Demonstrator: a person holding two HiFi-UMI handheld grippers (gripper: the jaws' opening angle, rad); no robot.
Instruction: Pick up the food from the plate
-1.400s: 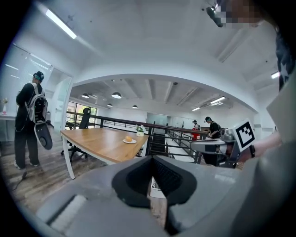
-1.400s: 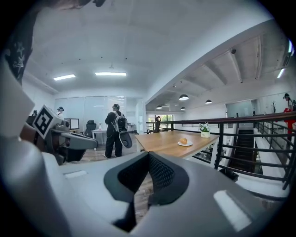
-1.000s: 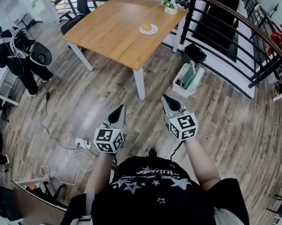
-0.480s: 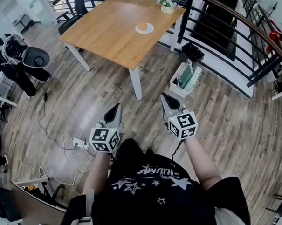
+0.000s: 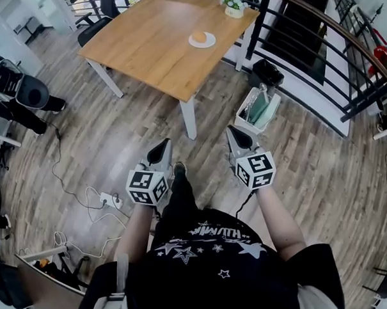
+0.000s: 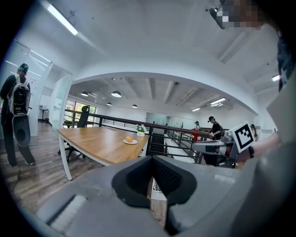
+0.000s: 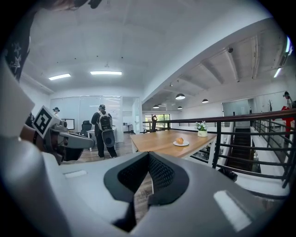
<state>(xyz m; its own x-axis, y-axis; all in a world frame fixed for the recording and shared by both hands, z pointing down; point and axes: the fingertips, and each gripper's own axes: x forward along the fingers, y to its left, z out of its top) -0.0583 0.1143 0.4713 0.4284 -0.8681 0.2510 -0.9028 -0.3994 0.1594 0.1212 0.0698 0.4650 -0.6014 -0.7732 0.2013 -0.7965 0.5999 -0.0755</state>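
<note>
A round orange-brown piece of food lies on a small white plate near the far edge of a wooden table. Both grippers hang over the wood floor, well short of the table and pointing toward it. My left gripper is shut and empty. My right gripper is shut and empty as well. In the left gripper view the food sits far beyond the closed jaws. In the right gripper view the food is just as distant past the closed jaws.
A white bin stands on the floor by the table's near leg. A black railing runs along the right. A flower pot sits at the table's far corner. A power strip and cables lie at left. A person with a backpack stands beyond.
A foot has stepped forward between the grippers, and both grippers have moved along with it toward the table. The person with the backpack at left has drifted toward the picture's edge.
</note>
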